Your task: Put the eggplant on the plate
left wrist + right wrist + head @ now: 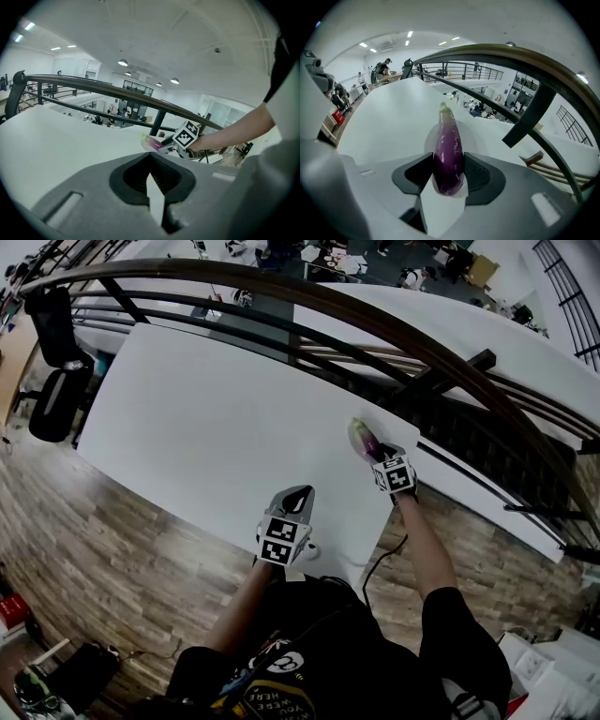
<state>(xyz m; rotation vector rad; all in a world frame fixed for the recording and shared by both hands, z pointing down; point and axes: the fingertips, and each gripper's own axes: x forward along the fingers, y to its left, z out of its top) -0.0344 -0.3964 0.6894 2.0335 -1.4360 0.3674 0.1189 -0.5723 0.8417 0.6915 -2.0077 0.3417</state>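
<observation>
A person stands at the near edge of a smooth, matte white table (206,418), holding a grey plastic gripper in each hand. Each gripper carries a cube printed with black-and-white square markers.

The right gripper (375,451), toward 2 o'clock from the middle of the head view, points steeply down near the table's far right edge. Its two dark, ribbed pads are clamped on the sides of the eggplant (449,154). The eggplant is long and slim with glossy purple skin. It pales toward a small green cap at the far tip, and its rounded blunt end sits between the pads.

In the right gripper view, a faint round white shape shows just under the eggplant. It appears to be the plate (474,140) and is almost the same white as the tabletop. Whether the eggplant touches it cannot be told.

The left gripper (298,495), at 6 o'clock near the person's body, has its jaws closed tip to tip with nothing between them. The right gripper lies at about 2 o'clock from it, well apart.

Beyond the table curves a dark wooden handrail (375,320) on black metal posts. The floor (112,559) is grey-brown wood plank. A black office chair (52,352) stands at 10 o'clock.
</observation>
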